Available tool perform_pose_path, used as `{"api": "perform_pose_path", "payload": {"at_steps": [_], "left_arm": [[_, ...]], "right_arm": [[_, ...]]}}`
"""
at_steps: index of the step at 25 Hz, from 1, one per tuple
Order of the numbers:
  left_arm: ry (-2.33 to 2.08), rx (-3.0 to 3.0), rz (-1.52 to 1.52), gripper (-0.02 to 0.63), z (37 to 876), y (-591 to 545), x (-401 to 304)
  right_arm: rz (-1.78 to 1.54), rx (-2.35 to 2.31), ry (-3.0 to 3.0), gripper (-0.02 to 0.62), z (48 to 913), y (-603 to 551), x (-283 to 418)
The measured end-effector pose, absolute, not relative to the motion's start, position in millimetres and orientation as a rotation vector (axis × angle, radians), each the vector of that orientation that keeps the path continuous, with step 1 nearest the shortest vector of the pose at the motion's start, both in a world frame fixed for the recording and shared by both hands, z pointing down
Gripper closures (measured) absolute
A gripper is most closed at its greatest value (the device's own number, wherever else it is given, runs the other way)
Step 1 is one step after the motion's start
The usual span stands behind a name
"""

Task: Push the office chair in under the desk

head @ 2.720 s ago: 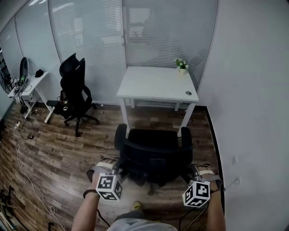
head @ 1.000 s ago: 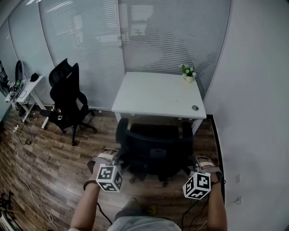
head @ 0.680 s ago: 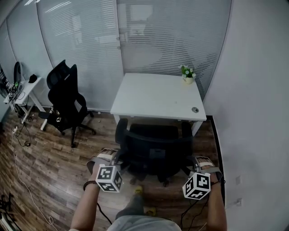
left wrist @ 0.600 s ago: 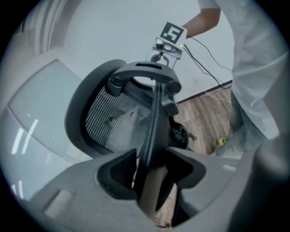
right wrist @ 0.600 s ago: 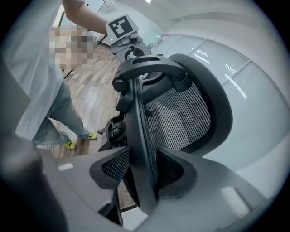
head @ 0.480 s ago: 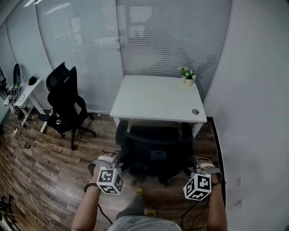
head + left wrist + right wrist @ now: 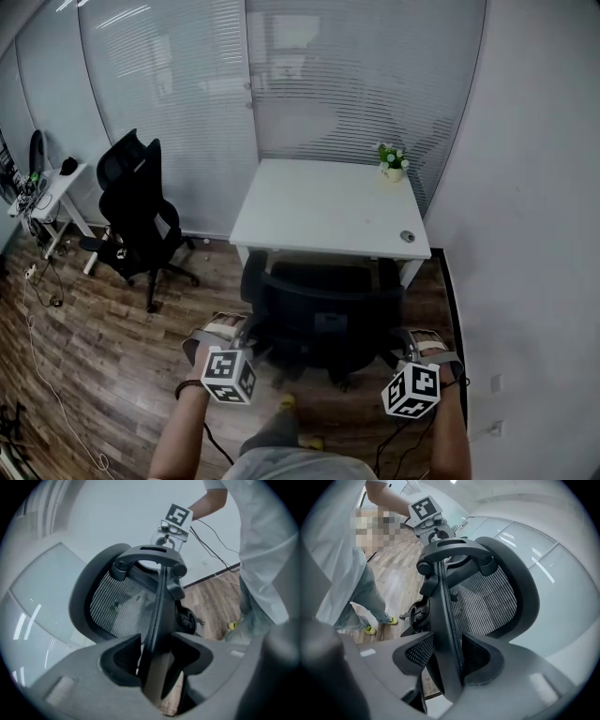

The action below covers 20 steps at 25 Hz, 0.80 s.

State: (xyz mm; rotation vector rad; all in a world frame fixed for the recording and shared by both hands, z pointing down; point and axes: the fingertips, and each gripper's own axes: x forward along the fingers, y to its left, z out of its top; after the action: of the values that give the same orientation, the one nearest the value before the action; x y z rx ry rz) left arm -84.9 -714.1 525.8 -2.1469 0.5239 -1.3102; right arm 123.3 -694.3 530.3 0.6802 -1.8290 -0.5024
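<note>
Chair: the black mesh-back office chair (image 7: 323, 314) stands between the two grippers, backrest toward the person, with its seat front just under the near edge of the desk.
Left gripper: the left gripper (image 7: 157, 654) is clamped on the backrest's left frame edge, its jaws set fairly wide around it.
Right gripper: the right gripper (image 7: 445, 654) grips the backrest's right frame edge, which touches both jaws.
Change: over the last few seconds the chair and both grippers have closed on the desk; the strip of floor once visible between seat and desk is gone.
Meaning: the push looks well along, but the backrest and armrests are still outside, so more forward travel seems needed.
Desk: the white rectangular desk (image 7: 323, 202) lies straight ahead of the grippers, with a small potted plant (image 7: 392, 161) at its far right corner.
Floor: dark wood-plank floor (image 7: 103, 319) lies beneath the grippers.
Room: a slatted glass wall (image 7: 356, 84) is beyond the desk, and a second black chair (image 7: 139, 202) stands well left of the left gripper.
</note>
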Motion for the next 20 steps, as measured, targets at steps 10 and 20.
{"api": "perform_pose_path", "payload": {"at_steps": [10, 20], "left_arm": [[0.529, -2.143, -1.302, 0.405, 526, -719, -82], [0.526, -2.145, -1.293, 0.402, 524, -726, -87]], "right_arm": [[-0.499, 0.691, -1.828, 0.410, 530, -701, 125], [-0.502, 0.701, -1.828, 0.408, 528, -705, 120]]}}
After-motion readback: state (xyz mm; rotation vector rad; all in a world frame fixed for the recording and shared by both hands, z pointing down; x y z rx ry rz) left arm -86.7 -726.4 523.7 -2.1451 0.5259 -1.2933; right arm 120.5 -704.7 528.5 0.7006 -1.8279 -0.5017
